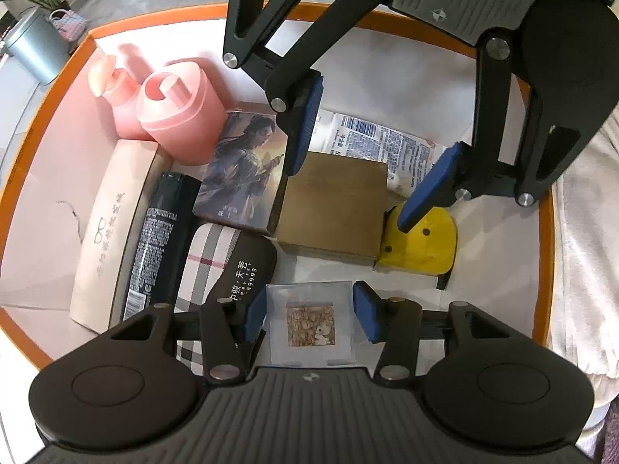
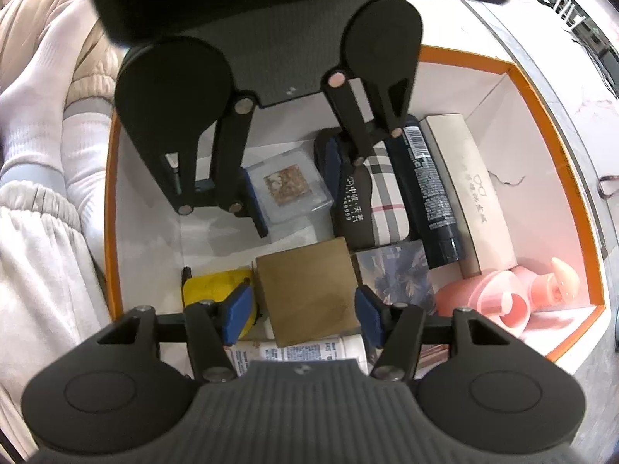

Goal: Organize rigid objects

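Both grippers reach into an orange-rimmed white box point(image 1: 541, 232). My left gripper point(image 1: 309, 315) has its blue pads on both sides of a clear plastic case point(image 1: 311, 323) with a brown picture; it also shows in the right wrist view point(image 2: 288, 185). My right gripper point(image 2: 303, 317) straddles a brown cardboard box point(image 2: 309, 290), jaws wide, pads close to its sides; from the left wrist view the right gripper point(image 1: 348, 170) hangs over the same box point(image 1: 332, 208). A yellow object point(image 1: 421, 243) lies beside the brown box.
In the orange box: two pink bottles point(image 1: 182, 116), a beige glasses case point(image 1: 104, 232), a black tube point(image 1: 158, 232), a picture card box point(image 1: 243, 170), a plaid pouch point(image 1: 216, 247), a white packet point(image 1: 379, 135). A person's light clothing point(image 2: 42, 193) is alongside.
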